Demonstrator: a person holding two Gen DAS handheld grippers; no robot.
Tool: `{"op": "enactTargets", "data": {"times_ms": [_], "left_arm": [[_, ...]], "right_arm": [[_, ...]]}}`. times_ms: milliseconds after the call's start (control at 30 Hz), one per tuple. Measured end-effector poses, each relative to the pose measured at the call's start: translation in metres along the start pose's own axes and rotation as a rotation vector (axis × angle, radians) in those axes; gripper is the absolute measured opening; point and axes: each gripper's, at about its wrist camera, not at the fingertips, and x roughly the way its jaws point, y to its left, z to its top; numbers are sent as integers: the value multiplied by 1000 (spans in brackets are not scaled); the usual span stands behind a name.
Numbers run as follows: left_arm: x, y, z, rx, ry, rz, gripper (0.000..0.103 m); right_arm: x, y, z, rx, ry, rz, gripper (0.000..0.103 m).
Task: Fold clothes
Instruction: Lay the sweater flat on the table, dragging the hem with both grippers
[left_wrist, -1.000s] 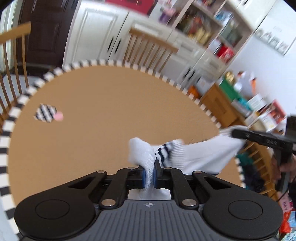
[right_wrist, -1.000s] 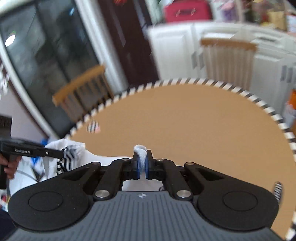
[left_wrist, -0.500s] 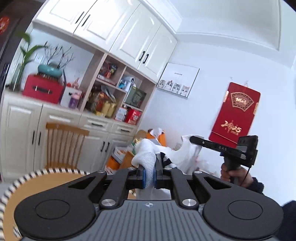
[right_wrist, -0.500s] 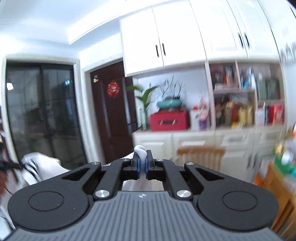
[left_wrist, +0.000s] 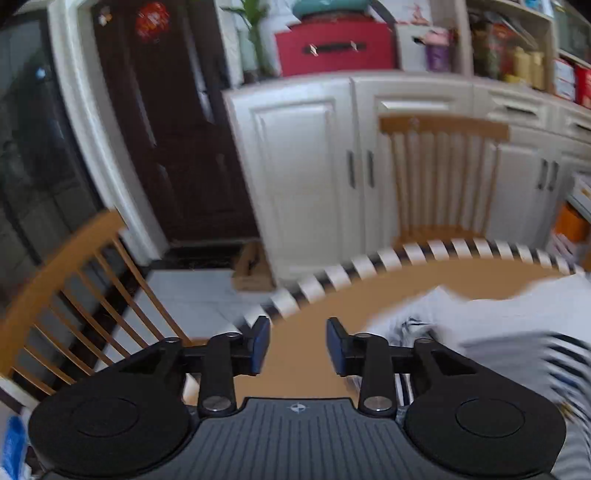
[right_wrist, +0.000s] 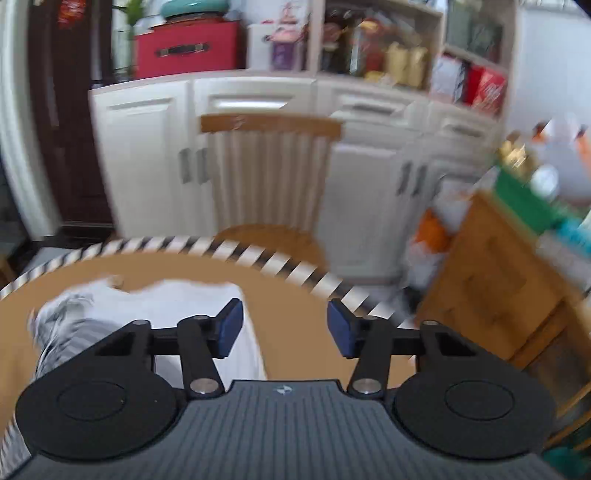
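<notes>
While both frames are motion-blurred, the basics read fine. Left gripper (left_wrist: 297, 343): fingers (left_wrist: 261, 345) spread apart, nothing between them, only bare brown desk (left_wrist: 399, 288) showing in the gap. Right gripper (right_wrist: 284, 326): fingers (right_wrist: 341, 328) also spread wide, nothing held.

White garment (left_wrist: 517, 317) lies on the desk at about 3 o'clock of the left gripper, just beside its right-hand finger. Dark-striped parts show at its near edge and toward 4 o'clock, badly smeared. In the right wrist view the same garment (right_wrist: 166, 306) sits at 9 to 10 o'clock of the right gripper; its left-hand finger overlaps the cloth's right edge in the view, contact cannot be told. Grey-striped bunch at the garment's far left.

Desk is round with a black-and-white striped rim (left_wrist: 369, 264), which arcs across at 12 o'clock in both views. Right gripper's right-hand finger is over the rim (right_wrist: 295, 269) region at the desk's right side.

Background: wooden chair (left_wrist: 443, 173) behind the desk at 12 to 1 o'clock in the left view, a second wooden chair (left_wrist: 74, 295) at 9 o'clock off the desk edge. White cabinets (right_wrist: 258, 110) behind, red box (right_wrist: 186, 50) on top, dark door (left_wrist: 166, 129) at 11 o'clock. Wooden side cabinet (right_wrist: 498, 280) at 3 o'clock in the right view.
</notes>
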Motion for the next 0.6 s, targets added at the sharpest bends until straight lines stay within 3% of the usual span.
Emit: {"op": "enactTargets", "data": {"times_ms": [167, 233, 367, 533, 600], "left_arm": [[-6, 4, -120, -96, 221, -208, 49], [-22, 1, -152, -103, 229, -201, 49], [-59, 13, -197, -109, 232, -217, 60], [-85, 19, -234, -39, 221, -271, 63], [-90, 14, -244, 25, 208, -279, 60]], "right_arm": [[-37, -8, -112, 106, 61, 134, 67], [-62, -5, -139, 151, 90, 157, 67], [-114, -5, -176, 175, 135, 163, 67], [-130, 31, -202, 12, 181, 155, 57], [-123, 45, -206, -38, 195, 160, 45]]}}
